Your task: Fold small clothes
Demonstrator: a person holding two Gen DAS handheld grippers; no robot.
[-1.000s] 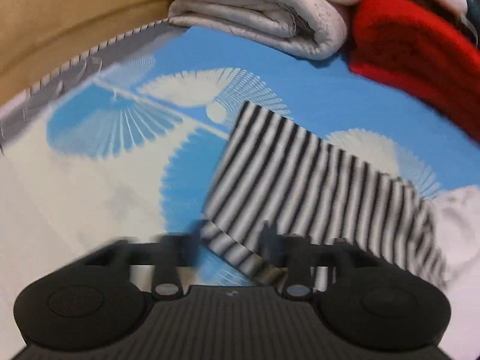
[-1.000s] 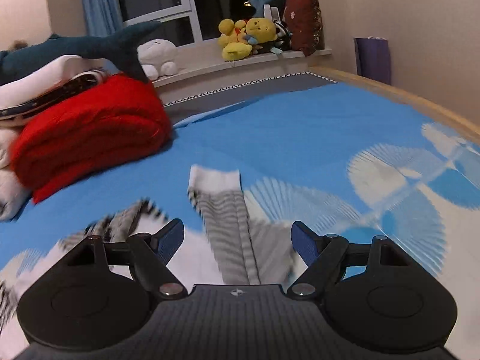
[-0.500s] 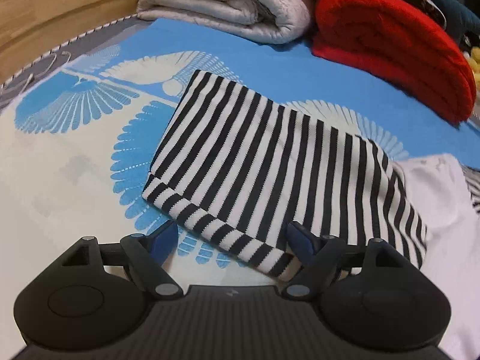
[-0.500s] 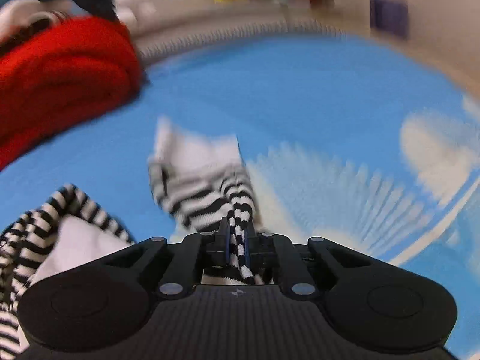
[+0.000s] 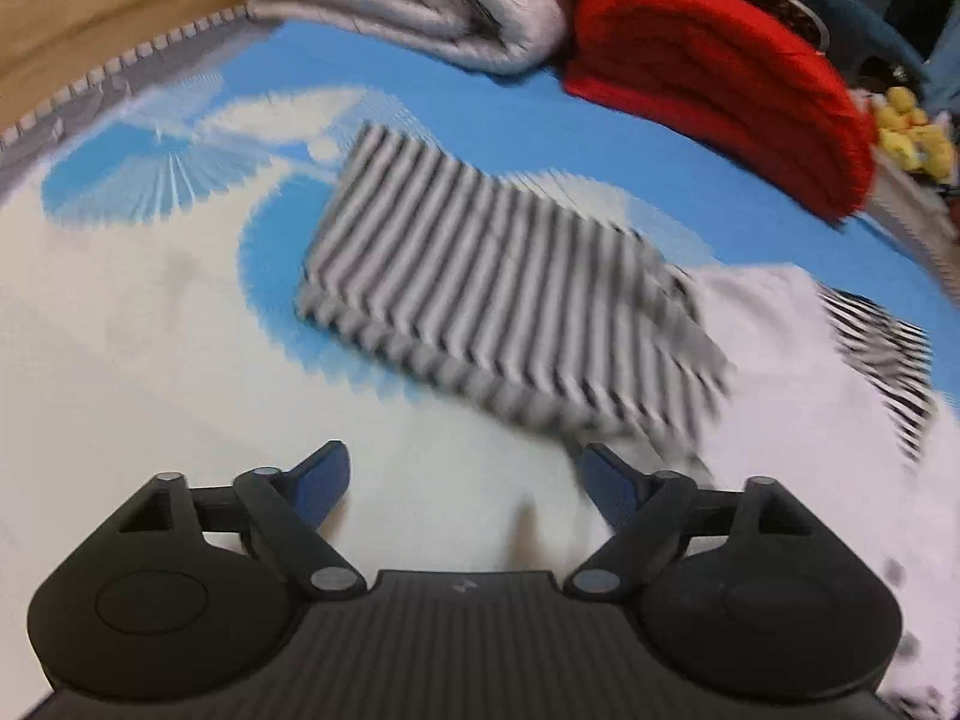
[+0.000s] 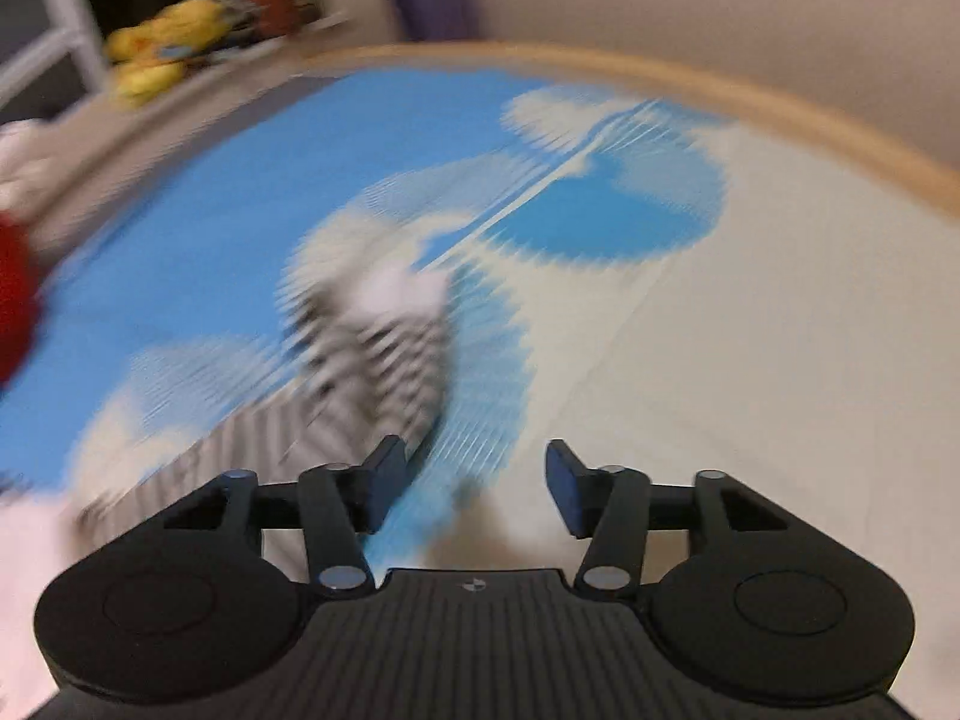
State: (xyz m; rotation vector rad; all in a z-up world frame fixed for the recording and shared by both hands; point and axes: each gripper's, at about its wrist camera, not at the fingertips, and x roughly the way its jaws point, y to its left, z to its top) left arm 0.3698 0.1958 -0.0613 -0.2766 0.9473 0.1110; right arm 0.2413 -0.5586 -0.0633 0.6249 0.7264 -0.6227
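Two claws hang spread and empty over a bed [image 5: 120, 360] with a blue-and-white fan-print cover, where a black-and-white striped garment [image 5: 498, 300] lies partly folded, its near hem just ahead of the left claw [image 5: 465, 480]. A white inner layer or second white piece [image 5: 774, 324] shows to the right of the stripes, and a further striped end [image 5: 876, 354] lies beyond it; blur makes it hard to tell whether these belong to one garment. From the right claw [image 6: 477, 486], a bunched striped-and-white end [image 6: 384, 336] sits ahead and slightly left, not gripped. Judging by the lie of the cloth, the fold is under way but unfinished; doing it well likely means taking the loose end low at its edge, pinching both layers, and laying it square onto the flat striped panel without dragging that panel askew. A grey folded blanket [image 5: 420, 6] and a red folded blanket [image 5: 720, 72] are stacked at the far side, well apart from the work. Yellow plush toys [image 6: 162, 48] sit on a ledge beyond. Nothing visible blocks the reach.
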